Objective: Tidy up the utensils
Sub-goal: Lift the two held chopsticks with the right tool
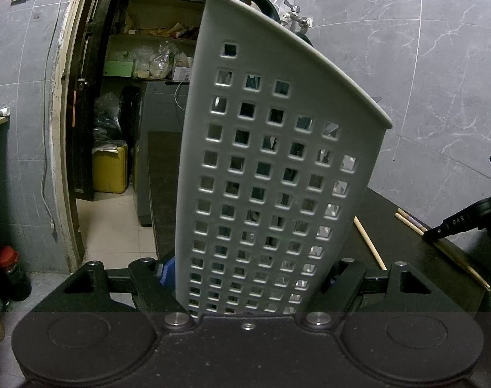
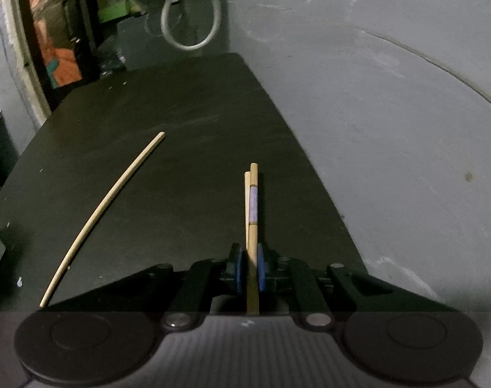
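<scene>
A tall grey utensil holder [image 1: 261, 161] with square holes fills the left wrist view, tilted slightly. My left gripper [image 1: 248, 268] is shut on its lower part, one finger on each side. My right gripper [image 2: 249, 258] points down at the black table [image 2: 181, 113] and is shut on a wooden chopstick with a purple band [image 2: 253, 207]. A plain chopstick [image 2: 246, 194] lies tight against its left side. In the left wrist view the right gripper [image 1: 452, 226] sits over that pair [image 1: 413, 224] at the far right. A third, loose chopstick [image 2: 103, 213] lies on the table to the left.
The grey marbled wall [image 1: 407, 64] runs along the table's right side, with a tap [image 1: 294, 16] behind the holder. To the left, an open doorway [image 1: 116, 129] shows shelves and a yellow container [image 1: 109, 168]. The loose chopstick [image 1: 370, 244] lies just right of the holder.
</scene>
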